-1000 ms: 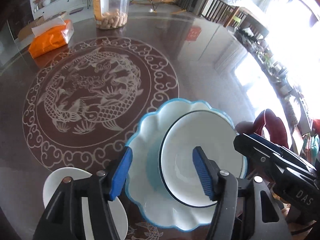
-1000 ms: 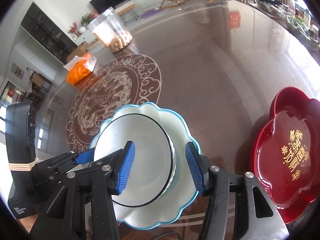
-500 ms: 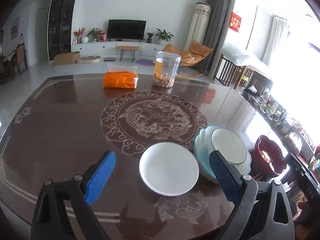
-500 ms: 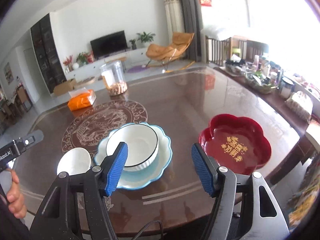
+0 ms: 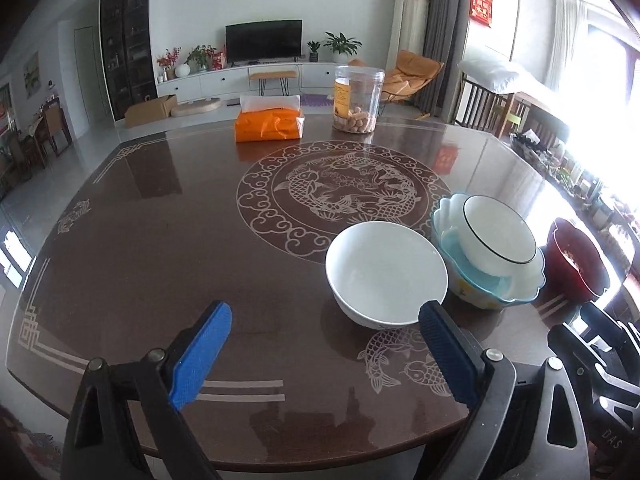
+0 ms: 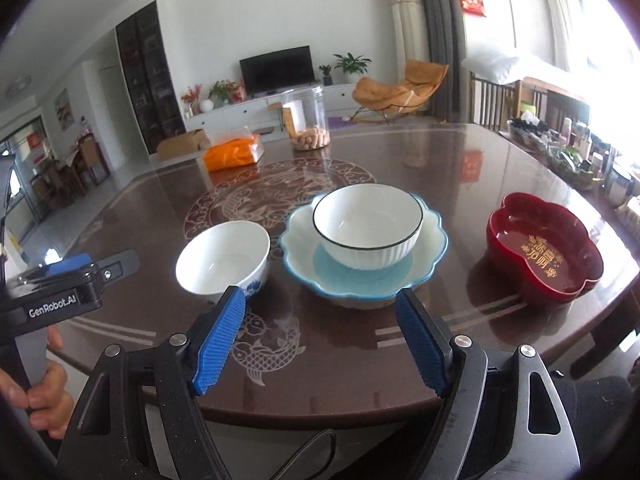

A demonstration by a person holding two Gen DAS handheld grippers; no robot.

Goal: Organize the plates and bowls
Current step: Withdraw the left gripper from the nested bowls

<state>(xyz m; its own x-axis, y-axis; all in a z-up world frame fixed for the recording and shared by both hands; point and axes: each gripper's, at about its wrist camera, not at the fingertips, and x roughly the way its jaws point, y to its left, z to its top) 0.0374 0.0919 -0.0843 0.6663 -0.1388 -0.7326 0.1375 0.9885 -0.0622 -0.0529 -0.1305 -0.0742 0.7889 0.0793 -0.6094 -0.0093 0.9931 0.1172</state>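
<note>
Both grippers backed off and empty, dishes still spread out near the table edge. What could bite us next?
1. The black-rimmed bowl sits loose in the scalloped blue plate; lifting the plate may slide or tip it.
2. The plain white bowl nearly touches that plate; a wide-open right gripper could clip both.
3. The glossy table may let dishes skid.

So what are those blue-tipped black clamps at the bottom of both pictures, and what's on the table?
They are two hand-held grippers, one in each of a person's hands, each carrying a camera that looks along its fingers. One picture comes from the left gripper, the other from the right gripper. Both are open and hold nothing; their jaws have just been opening. On the table sit a plain white bowl, a black-rimmed bowl inside a scalloped blue dish, and a red dish.
</note>
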